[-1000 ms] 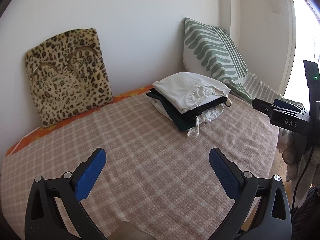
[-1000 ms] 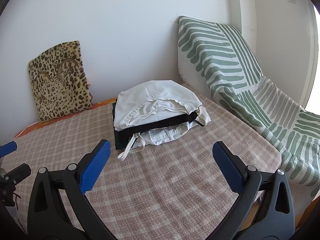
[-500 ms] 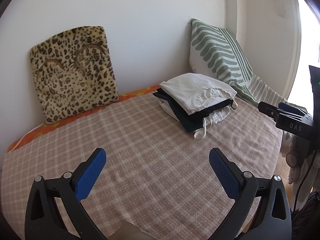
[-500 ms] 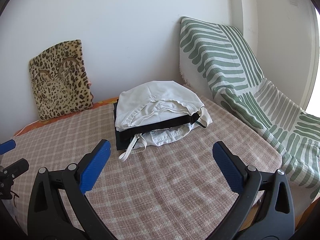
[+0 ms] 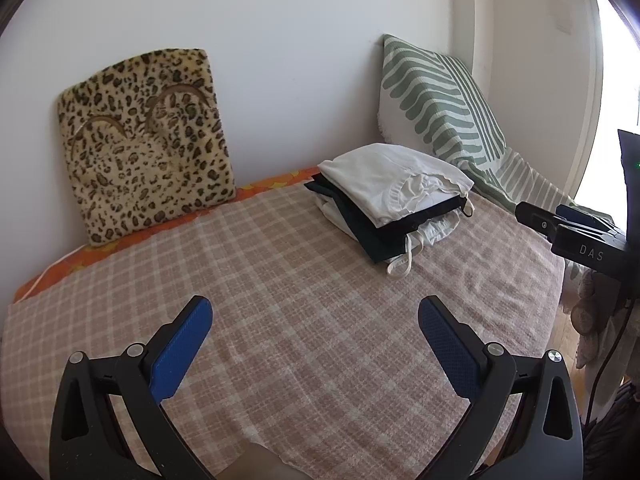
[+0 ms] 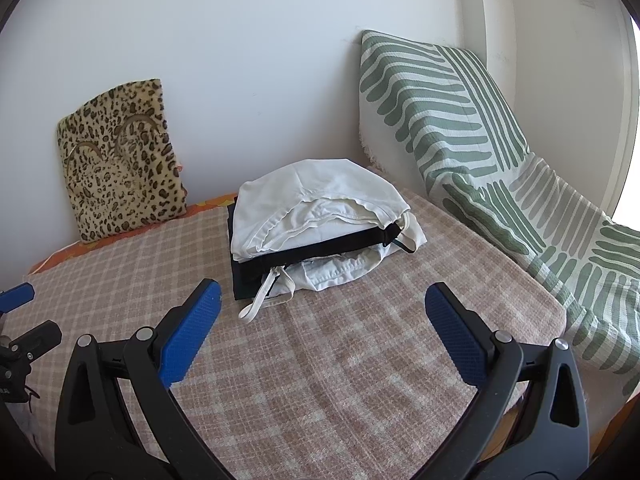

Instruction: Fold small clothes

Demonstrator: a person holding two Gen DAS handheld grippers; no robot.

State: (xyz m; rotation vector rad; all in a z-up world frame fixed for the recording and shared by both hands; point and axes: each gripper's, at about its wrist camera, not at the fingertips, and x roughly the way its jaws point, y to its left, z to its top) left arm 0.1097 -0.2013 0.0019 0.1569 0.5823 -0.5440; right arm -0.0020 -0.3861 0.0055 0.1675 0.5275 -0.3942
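Note:
A stack of folded small clothes [image 5: 394, 200], white over black over white, sits on the checked blanket [image 5: 280, 300] near the back right; in the right wrist view the stack [image 6: 320, 232] lies ahead of centre. A white strap [image 6: 264, 300] hangs from its front. My left gripper [image 5: 314, 322] is open and empty above the blanket, well short of the stack. My right gripper [image 6: 322, 320] is open and empty, just in front of the stack. The right gripper also shows at the right edge of the left wrist view [image 5: 568, 228].
A leopard-print cushion [image 5: 144, 140] leans on the white wall at back left. A green-striped cushion and throw [image 6: 460, 128] lie at the right. An orange sheet edge [image 5: 120, 244] shows under the blanket. The bed's right edge [image 5: 560, 280] drops to the floor.
Both grippers stayed open. The left wrist view drifted a little left, so the stack and cushions shifted rightward in it. The right view barely changed.

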